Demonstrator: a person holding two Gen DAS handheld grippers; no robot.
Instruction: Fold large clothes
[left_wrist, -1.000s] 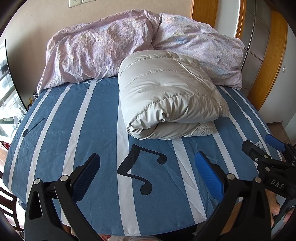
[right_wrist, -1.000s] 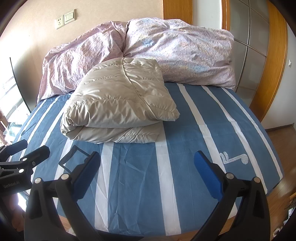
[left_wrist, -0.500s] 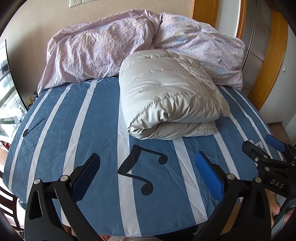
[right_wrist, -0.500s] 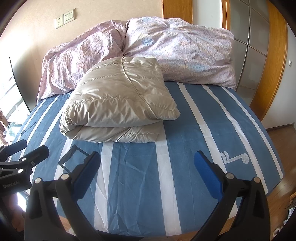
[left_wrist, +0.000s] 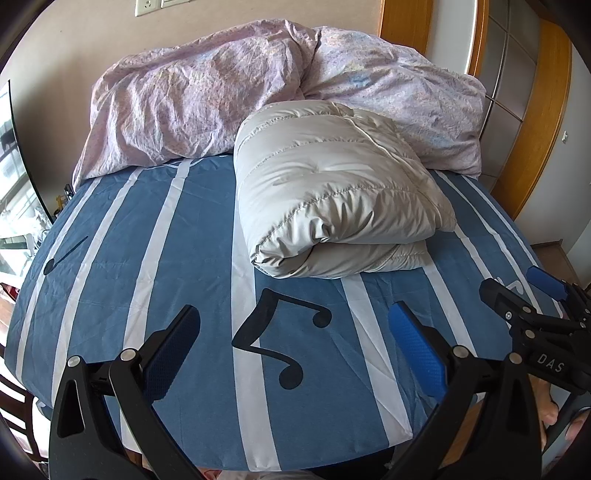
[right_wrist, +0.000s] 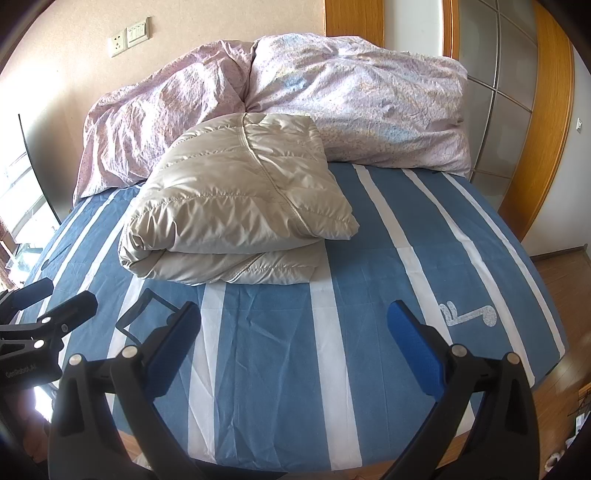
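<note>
Left wrist view shows the folded, quilted beige down jacket (left_wrist: 332, 195) lying on the blue-and-white striped bedsheet (left_wrist: 147, 236), its far end against the crumpled pink floral duvet (left_wrist: 207, 99). The left gripper (left_wrist: 295, 336) and right gripper (right_wrist: 295, 332) hover near the bed's foot, well apart from the jacket, jaws spread wide and empty.

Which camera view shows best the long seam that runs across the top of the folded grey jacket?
The right wrist view. There the seam runs clearly from the far edge down to the near right corner of the folded grey jacket. In the left wrist view the jacket shows mostly its quilted left side, and the seam appears only as a thin line near the right.
</note>
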